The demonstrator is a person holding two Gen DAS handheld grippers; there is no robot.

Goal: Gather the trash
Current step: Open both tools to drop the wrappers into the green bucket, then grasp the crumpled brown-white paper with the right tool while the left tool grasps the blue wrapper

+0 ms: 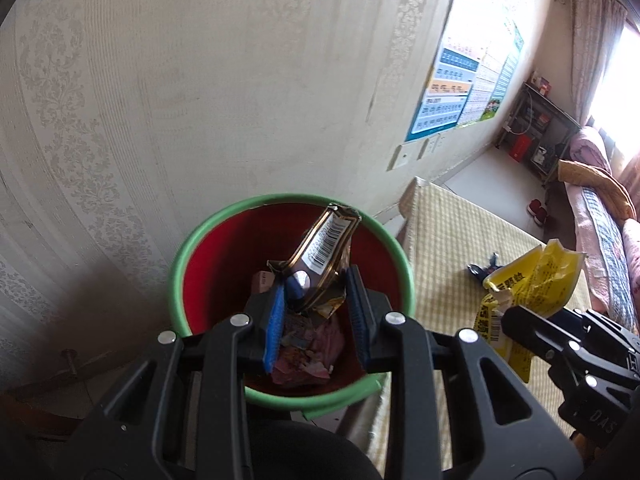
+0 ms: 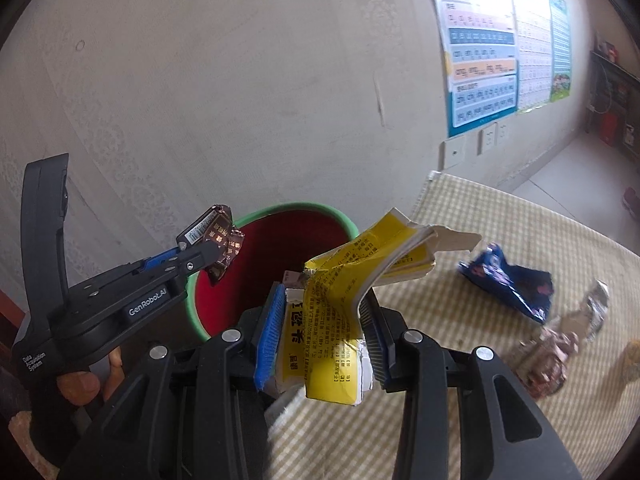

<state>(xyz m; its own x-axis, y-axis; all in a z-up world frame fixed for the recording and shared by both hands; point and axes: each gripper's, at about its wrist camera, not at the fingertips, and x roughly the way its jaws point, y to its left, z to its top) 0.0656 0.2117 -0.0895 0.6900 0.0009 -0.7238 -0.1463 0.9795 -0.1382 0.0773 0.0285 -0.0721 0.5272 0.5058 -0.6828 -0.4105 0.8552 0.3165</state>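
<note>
A red bin with a green rim stands against the wall beside the table. My left gripper is shut on a brown-and-gold wrapper, held right over the bin's mouth. Several crumpled wrappers lie at the bin's bottom. My right gripper is shut on a torn yellow medicine box, over the table's edge just right of the bin.
A checked yellow cloth covers the table. On it lie a blue wrapper and a crumpled silver-and-pink wrapper. Posters hang on the wall. A shelf and a sofa stand further back.
</note>
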